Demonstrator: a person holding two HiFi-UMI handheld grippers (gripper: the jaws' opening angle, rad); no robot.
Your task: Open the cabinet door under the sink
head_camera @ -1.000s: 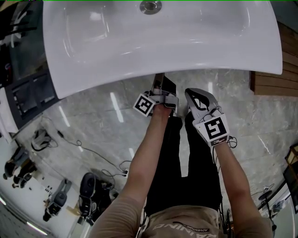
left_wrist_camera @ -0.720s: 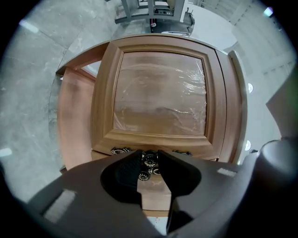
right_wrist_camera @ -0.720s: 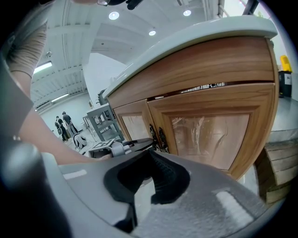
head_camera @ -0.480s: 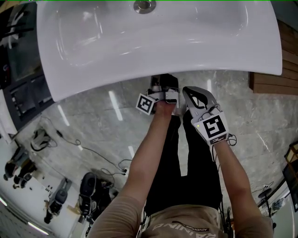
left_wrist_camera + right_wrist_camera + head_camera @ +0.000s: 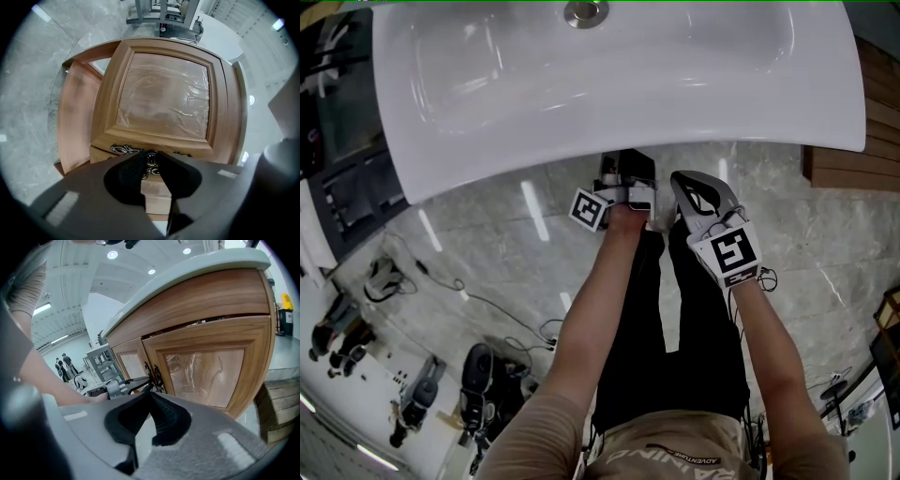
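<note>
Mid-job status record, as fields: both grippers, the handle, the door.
left gripper: shut on the door handle
right gripper: shut, nothing between its jaws
door handle: ornate metal, at the door's edge
cabinet door: wood, film-covered panel, not visibly swung open
sink: white basin above the cabinet

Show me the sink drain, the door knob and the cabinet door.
sink drain (image 5: 586,12): head view, middle of the metal ring.
door knob (image 5: 151,158): left gripper view, its round metal face.
cabinet door (image 5: 164,101): left gripper view, middle of the film-covered panel.
</note>
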